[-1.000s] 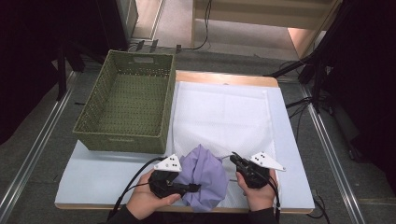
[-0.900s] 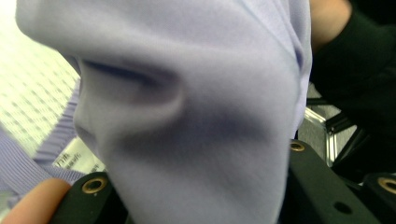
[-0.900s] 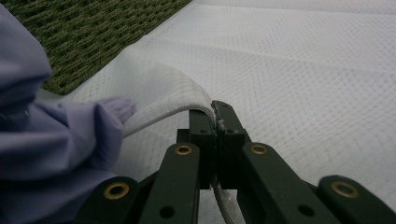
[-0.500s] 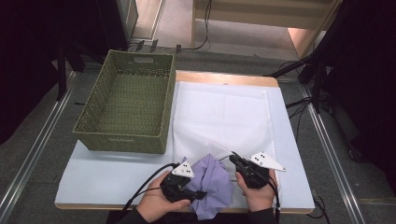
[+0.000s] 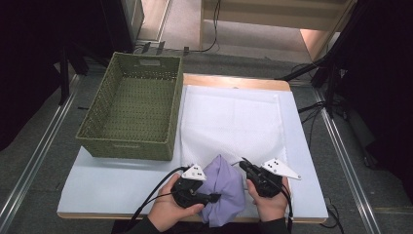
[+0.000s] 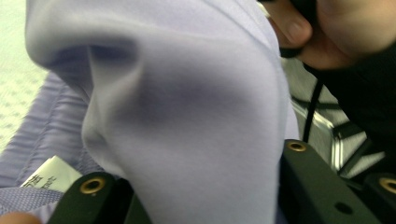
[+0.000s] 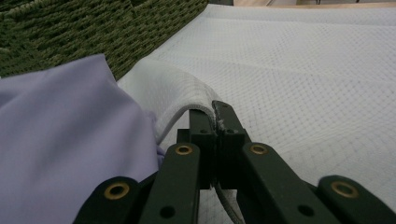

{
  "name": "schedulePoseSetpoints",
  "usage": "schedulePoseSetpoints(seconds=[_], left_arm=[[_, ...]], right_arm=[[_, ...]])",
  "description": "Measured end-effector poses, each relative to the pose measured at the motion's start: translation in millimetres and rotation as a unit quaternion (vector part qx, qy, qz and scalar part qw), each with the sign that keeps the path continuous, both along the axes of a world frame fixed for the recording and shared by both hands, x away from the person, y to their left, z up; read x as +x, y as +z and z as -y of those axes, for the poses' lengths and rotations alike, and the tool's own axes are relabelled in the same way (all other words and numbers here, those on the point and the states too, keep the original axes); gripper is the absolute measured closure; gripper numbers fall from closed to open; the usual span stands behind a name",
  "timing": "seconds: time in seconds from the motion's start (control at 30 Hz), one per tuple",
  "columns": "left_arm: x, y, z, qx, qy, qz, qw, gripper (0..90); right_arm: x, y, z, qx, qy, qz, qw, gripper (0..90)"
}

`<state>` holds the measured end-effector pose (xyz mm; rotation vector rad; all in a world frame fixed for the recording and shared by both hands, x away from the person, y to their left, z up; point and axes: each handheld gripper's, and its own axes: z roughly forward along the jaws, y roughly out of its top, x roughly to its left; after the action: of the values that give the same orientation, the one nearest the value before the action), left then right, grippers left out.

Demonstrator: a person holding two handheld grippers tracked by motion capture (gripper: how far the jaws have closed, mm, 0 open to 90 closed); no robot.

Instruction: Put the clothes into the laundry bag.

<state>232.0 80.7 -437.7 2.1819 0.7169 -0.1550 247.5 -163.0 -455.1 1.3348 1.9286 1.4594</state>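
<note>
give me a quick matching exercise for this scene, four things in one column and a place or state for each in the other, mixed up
Things:
1. green woven basket
2. purple cloth
3. white mesh bag
4. right gripper

Places or states:
a. bunched up between the two grippers at the near edge of the table
b. jaws closed on a lifted edge of white mesh
c. empty, standing on the left part of the table
d. spread flat over the middle of the table

Pairs: 1-c, 2-a, 3-d, 4-b
</note>
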Motion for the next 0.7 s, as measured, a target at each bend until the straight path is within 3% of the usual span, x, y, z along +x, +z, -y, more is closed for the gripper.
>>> schedulePoseSetpoints(seconds=[0.1,0.2,0.3,0.33,0.5,0.53,0.57,0.6,0.7], left_arm=[[0.0,3.5,5.8,0.0,-0.01,0.002,0.9999,71.7],[-3.1,16.0,10.2,-0.011,-0.012,0.023,0.9996,70.6],[-3.8,23.4,7.3,-0.01,-0.007,0.031,0.9994,72.0],[-2.5,29.5,-1.1,-0.008,-0.002,0.037,0.9993,73.0],[1.3,35.8,-20.2,-0.019,0.006,0.033,0.9992,76.2],[3.0,39.2,-28.9,-0.038,0.012,0.027,0.9988,76.1],[3.0,39.2,-28.9,-0.038,0.012,0.027,0.9988,75.4],[3.9,41.9,-32.9,-0.059,0.017,0.023,0.9979,75.0],[3.7,39.9,-26.4,-0.056,0.005,0.021,0.9982,75.2]], right_arm=[[0.2,1.2,0.8,0.001,-0.001,0.001,1.0,88.4],[0.4,1.5,2.1,0.004,-0.003,0.0,1.0,88.4],[0.5,1.9,3.6,0.006,-0.004,0.001,1.0,88.4],[0.4,2.7,5.6,0.006,-0.007,0.003,1.0,88.4],[-0.3,4.0,5.2,-0.002,-0.009,0.009,0.9999,88.4],[-0.5,4.1,4.0,-0.002,-0.009,0.007,0.9999,88.4],[-0.2,3.8,3.2,-0.005,-0.008,0.008,0.9999,88.4],[-0.1,3.7,2.0,-0.004,-0.009,0.008,0.9999,88.4],[0.1,3.4,-0.1,-0.007,-0.006,0.007,0.9999,88.4]])
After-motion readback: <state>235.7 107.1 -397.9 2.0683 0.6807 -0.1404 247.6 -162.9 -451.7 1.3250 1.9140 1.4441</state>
